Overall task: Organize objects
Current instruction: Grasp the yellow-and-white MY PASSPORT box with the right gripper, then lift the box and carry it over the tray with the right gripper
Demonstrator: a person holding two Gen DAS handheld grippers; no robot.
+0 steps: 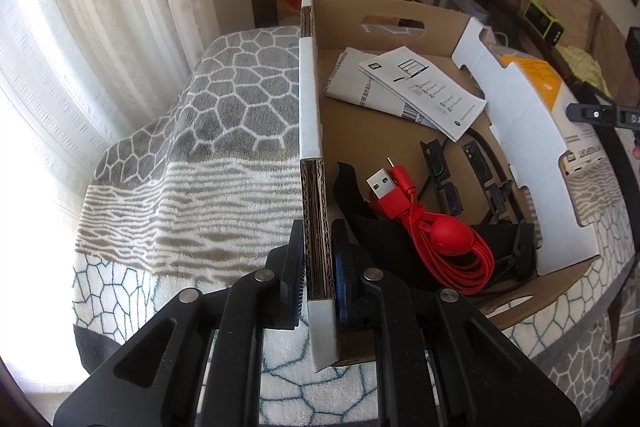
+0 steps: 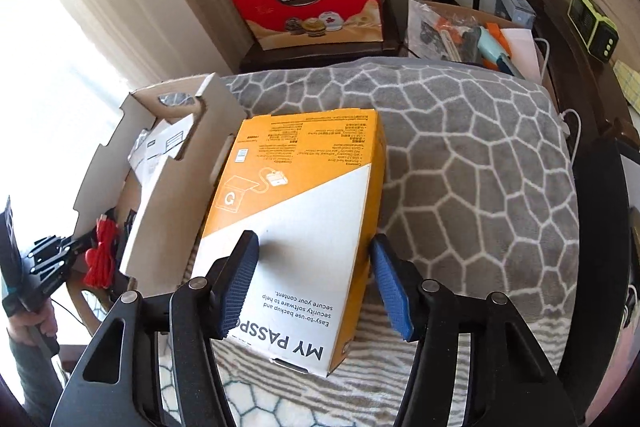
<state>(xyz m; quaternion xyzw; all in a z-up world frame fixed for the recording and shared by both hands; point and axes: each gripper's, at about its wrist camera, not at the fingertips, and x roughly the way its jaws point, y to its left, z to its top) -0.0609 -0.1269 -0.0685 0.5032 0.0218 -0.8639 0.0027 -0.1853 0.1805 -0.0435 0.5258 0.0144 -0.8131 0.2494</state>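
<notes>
1. While the cardboard box [image 1: 384, 155] sits on the patterned blanket [image 1: 192, 163], the left claw [image 1: 318, 263] is clamped narrow on its near side wall [image 1: 316, 227].
2. Inside lie a red cable [image 1: 432, 227], leaflets [image 1: 404, 91] and black straps [image 1: 472, 171].
3. Partly spread, the right claw [image 2: 312, 287] straddles the yellow-and-white carton [image 2: 296, 227] just beside the cardboard box; whether its pads [image 2: 236, 287] press the carton cannot be told.
</notes>
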